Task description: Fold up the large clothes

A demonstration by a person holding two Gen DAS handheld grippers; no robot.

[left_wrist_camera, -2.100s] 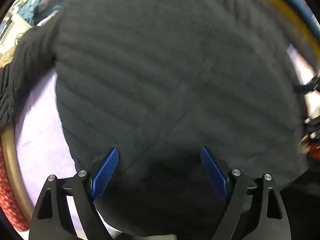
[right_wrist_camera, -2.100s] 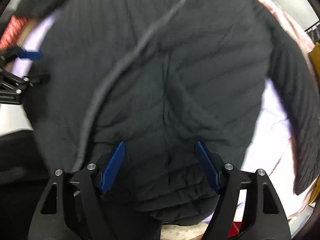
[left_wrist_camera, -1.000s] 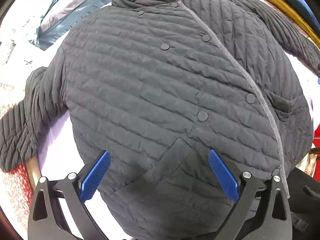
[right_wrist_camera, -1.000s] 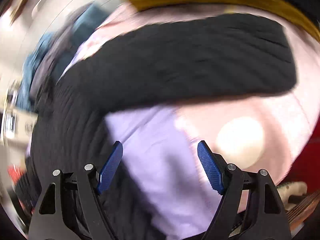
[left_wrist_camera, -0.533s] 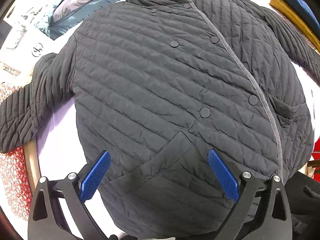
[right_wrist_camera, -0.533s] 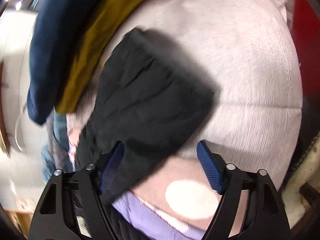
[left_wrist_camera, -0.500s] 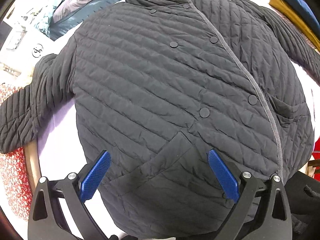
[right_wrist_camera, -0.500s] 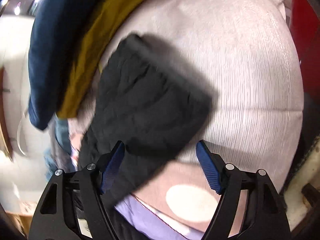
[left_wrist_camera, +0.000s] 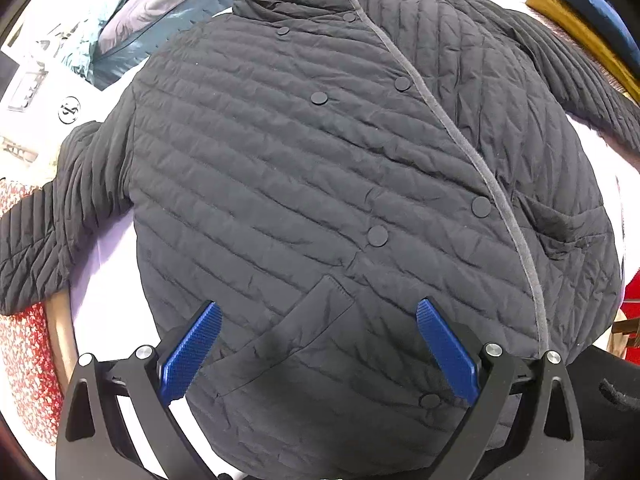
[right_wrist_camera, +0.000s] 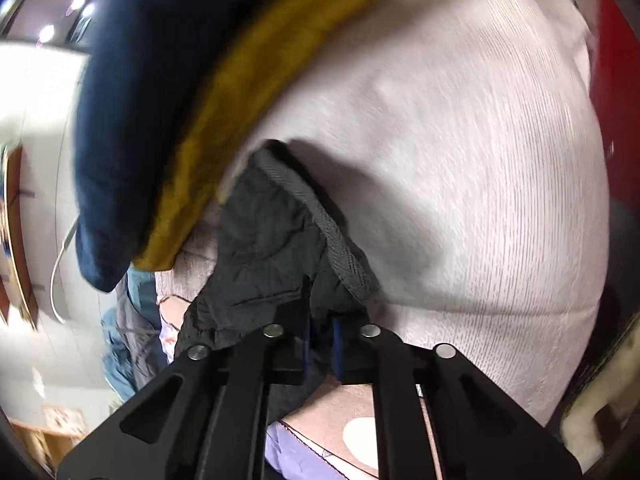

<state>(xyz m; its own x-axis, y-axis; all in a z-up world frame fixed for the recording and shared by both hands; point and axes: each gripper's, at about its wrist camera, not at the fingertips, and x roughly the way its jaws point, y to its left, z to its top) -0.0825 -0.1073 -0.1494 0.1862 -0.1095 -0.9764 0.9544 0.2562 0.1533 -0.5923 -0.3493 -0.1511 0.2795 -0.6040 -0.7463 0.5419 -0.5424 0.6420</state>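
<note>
A pale lilac sheet [left_wrist_camera: 102, 308] is covering the bench, whose wooden edge [left_wrist_camera: 60, 332] is showing at the left beside a red floral cloth [left_wrist_camera: 24, 368]. Teal and grey bedding [left_wrist_camera: 160, 20] is lying at the far side. Ceiling lights [right_wrist_camera: 64, 16] are glowing above a white wall [right_wrist_camera: 36, 92].
</note>
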